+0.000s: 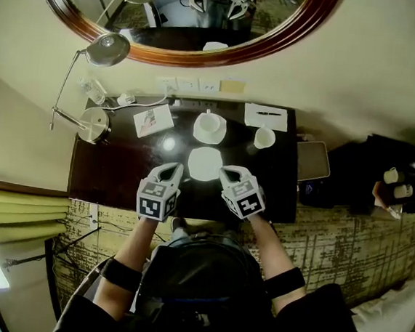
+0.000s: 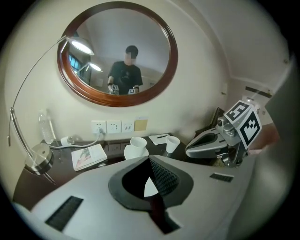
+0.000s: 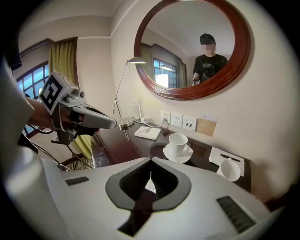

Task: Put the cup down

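A white cup (image 1: 210,123) stands on its saucer at the back middle of the dark desk (image 1: 112,174); it also shows in the left gripper view as the cup (image 2: 137,145) and in the right gripper view as the cup (image 3: 178,142). A second white cup (image 1: 264,138) sits to its right without a saucer. An empty saucer (image 1: 205,163) lies nearer me. My left gripper (image 1: 171,168) hovers just left of that saucer and my right gripper (image 1: 229,173) just right of it. Both are shut with nothing between the jaws.
A desk lamp (image 1: 95,123) and a booklet (image 1: 153,120) occupy the desk's left. A notepad with a pen (image 1: 265,117) lies at the back right. Wall sockets (image 1: 187,85) and a round mirror (image 1: 204,48) are behind. A grey tray (image 1: 312,161) sits off the right edge.
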